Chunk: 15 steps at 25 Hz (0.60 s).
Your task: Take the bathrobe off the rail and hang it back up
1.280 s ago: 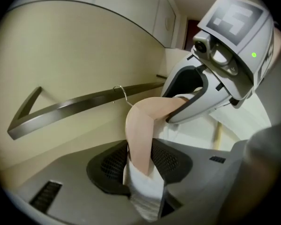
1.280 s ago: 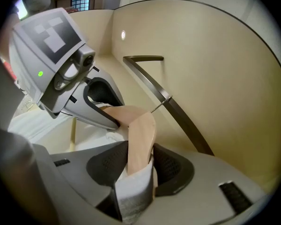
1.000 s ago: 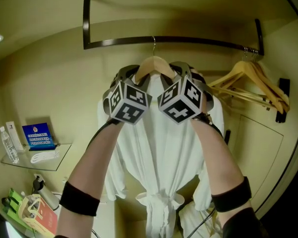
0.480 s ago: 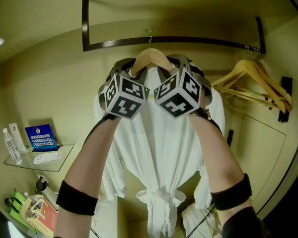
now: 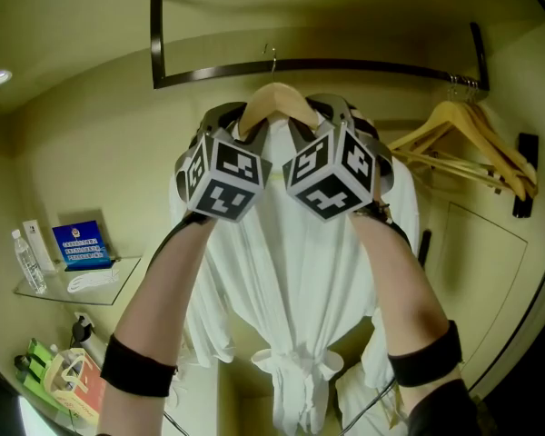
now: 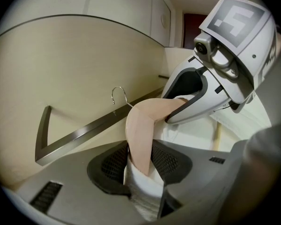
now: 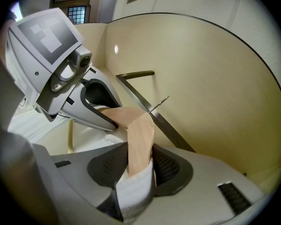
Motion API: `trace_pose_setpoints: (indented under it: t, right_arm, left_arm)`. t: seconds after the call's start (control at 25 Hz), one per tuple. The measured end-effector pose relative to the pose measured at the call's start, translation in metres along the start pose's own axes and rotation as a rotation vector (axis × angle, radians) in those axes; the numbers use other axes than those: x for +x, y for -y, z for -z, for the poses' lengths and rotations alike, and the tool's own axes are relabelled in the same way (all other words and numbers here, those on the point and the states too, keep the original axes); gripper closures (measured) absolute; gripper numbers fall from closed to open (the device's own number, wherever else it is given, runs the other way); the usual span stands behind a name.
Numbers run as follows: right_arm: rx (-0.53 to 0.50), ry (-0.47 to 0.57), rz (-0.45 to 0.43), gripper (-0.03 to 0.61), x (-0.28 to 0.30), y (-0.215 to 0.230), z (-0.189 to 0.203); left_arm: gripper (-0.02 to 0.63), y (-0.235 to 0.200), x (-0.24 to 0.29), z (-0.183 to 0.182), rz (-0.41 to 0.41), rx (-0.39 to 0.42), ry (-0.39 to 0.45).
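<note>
the white bathrobe [image 5: 295, 271] hangs on a wooden hanger [image 5: 277, 107] in the middle of the scene, just below the dark metal rail [image 5: 372, 64] that runs across the far wall. both claws hold it up from the near side, one on each arm of the hanger. the left gripper [image 6: 141, 162] is clamped, at a middling width, on the left arm of the hanger where the robe's collar wraps over it; wood and white terry cloth both sit between its mesh pads. the right gripper [image 7: 139, 167] grips the right arm the same way, wood and cloth pinched together. the two stand close, either side of the hanger's peak. the hanger's wire hook [image 5: 272, 54] rises at the rail; whether it rests on the rail cannot be told. the robe's belt is tied in a knot [image 5: 295, 368] low at the front. to the right, spare wooden hangers [image 5: 463, 139] hang from the rail's right end. far left, a glass shelf [image 5: 118, 282] carries a blue card [image 5: 80, 245] and a water bottle [image 5: 25, 262].
</note>
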State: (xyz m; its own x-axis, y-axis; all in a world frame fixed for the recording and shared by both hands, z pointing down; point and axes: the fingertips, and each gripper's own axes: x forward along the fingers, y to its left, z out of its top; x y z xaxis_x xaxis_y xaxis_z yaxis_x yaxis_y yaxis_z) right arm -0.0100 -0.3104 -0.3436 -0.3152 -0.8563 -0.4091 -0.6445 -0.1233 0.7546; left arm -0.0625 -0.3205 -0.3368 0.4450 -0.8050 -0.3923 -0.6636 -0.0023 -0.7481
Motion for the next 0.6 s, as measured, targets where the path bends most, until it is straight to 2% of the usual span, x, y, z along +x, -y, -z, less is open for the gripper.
trace_pose_setpoints:
  t: [0.6]
  right_arm:
    - [0.096,0.019,-0.138,0.411,-0.038,-0.078,0.042]
  left_arm:
    - [0.468,0.066,-0.048,0.052,0.018,-0.014,-0.151]
